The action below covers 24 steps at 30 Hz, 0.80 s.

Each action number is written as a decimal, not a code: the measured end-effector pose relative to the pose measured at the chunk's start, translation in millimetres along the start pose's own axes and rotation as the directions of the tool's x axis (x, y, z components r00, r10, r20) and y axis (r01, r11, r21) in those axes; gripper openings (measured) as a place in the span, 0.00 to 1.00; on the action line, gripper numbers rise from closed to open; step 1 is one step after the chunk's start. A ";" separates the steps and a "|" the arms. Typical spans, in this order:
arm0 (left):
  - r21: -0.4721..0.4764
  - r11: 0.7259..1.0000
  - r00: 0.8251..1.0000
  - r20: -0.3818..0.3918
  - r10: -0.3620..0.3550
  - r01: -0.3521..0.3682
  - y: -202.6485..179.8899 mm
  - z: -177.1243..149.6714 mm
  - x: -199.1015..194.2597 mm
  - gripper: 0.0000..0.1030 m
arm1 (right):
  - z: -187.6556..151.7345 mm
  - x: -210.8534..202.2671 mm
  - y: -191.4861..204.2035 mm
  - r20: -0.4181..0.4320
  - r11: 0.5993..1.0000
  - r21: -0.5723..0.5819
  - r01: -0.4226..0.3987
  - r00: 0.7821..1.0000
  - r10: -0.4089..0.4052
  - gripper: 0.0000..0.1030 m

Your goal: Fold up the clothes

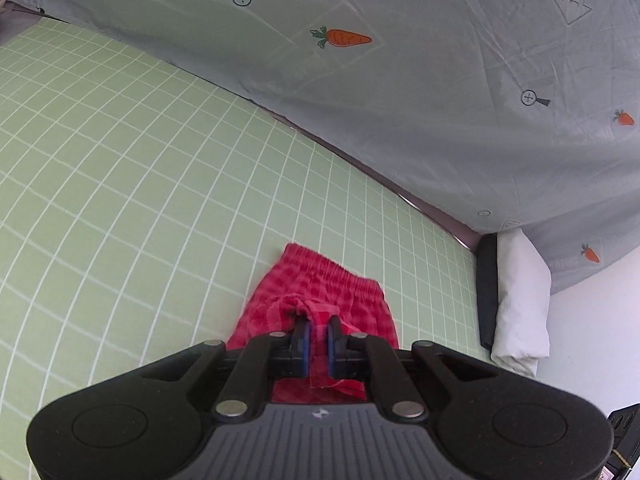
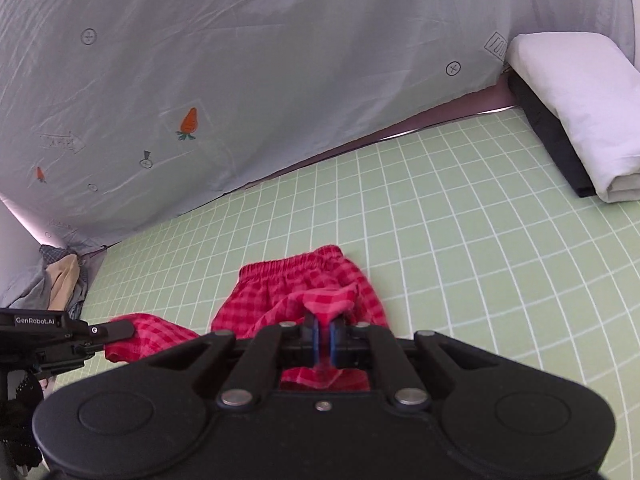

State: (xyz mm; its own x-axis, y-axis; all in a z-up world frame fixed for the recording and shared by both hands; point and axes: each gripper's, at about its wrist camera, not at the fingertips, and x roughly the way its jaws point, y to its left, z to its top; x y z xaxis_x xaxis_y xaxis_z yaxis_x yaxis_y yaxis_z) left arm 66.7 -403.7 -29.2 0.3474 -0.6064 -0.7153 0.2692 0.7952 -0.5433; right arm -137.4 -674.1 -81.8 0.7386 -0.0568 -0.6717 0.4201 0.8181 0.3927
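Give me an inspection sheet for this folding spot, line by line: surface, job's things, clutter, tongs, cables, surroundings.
Surface: green grid-check bed sheet, flat.
Job's things: red checked shorts, waistband lying away from the cameras.
Clutter: bunched clothes at the sheet's corner.
Tongs: left tongs and right tongs each shut on shorts fabric.
Cables: nothing seen.
Surroundings: grey carrot-print cloth behind; folded white bedding on a black block.

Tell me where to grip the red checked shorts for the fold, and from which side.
Grip the red checked shorts at the leg hems, coming from the near side. The gathered waistband lies farthest away on the green grid sheet, hems nearest. Each hand-held gripper, left and right, is shut there.
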 end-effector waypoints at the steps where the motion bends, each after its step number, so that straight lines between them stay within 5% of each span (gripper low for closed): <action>1: -0.011 1.000 1.000 0.011 0.017 -0.017 1.2 7.3 10.8 0.16 | 7.8 12.9 -4.5 -0.001 1.000 0.006 0.005 1.000 -0.005 0.12; 4: -0.015 0.997 0.995 0.059 0.080 -0.080 2.1 26.5 33.2 0.42 | 28.9 46.8 -8.1 0.017 0.999 -0.009 0.034 0.999 -0.034 0.57; 6: 0.004 0.992 0.988 0.091 0.125 -0.126 3.1 34.9 38.6 0.69 | 40.5 60.5 -7.3 0.033 0.997 -0.029 0.066 0.997 -0.065 0.57; 7: 0.014 0.990 0.986 0.100 0.136 -0.138 5.0 36.0 39.6 0.73 | 44.5 64.3 -7.1 0.042 0.996 -0.038 0.084 0.996 -0.082 0.62; 11: 0.071 0.984 0.985 0.076 0.158 -0.163 15.4 30.4 46.1 0.74 | 40.5 65.9 -11.1 0.068 0.989 -0.080 0.128 0.990 -0.123 0.74; 19: 0.096 0.984 0.986 -0.054 0.159 -0.153 31.8 13.8 83.8 0.73 | -3.9 94.9 -31.6 -0.088 0.993 -0.001 0.122 0.989 -0.121 0.71; 21: 0.109 0.982 0.984 -0.062 0.164 -0.157 29.4 12.6 91.1 0.61 | -8.6 103.4 -33.3 -0.103 0.992 0.025 0.122 0.988 -0.118 0.51; 22: 0.117 0.982 0.985 -0.069 0.160 -0.152 28.3 12.6 93.7 0.51 | -9.3 106.8 -32.8 -0.109 0.992 0.021 0.121 0.987 -0.118 0.31; 23: 0.122 0.982 0.984 -0.078 0.157 -0.147 27.4 12.8 95.6 0.18 | -9.2 107.0 -32.9 -0.107 0.993 0.016 0.116 0.988 -0.114 0.14; 24: 0.120 0.982 0.986 -0.074 0.152 -0.143 26.8 13.1 94.1 0.02 | -8.9 106.5 -33.0 -0.103 0.994 0.012 0.110 0.989 -0.108 0.06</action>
State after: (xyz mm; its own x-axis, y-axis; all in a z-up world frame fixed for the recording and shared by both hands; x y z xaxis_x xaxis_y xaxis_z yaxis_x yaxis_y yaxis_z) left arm 118.4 -439.5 -105.4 0.3171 -0.4764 -0.8201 0.3231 0.8672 -0.3789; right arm -77.3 -702.0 -171.9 0.6306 -0.0856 -0.7714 0.5047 0.8003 0.3237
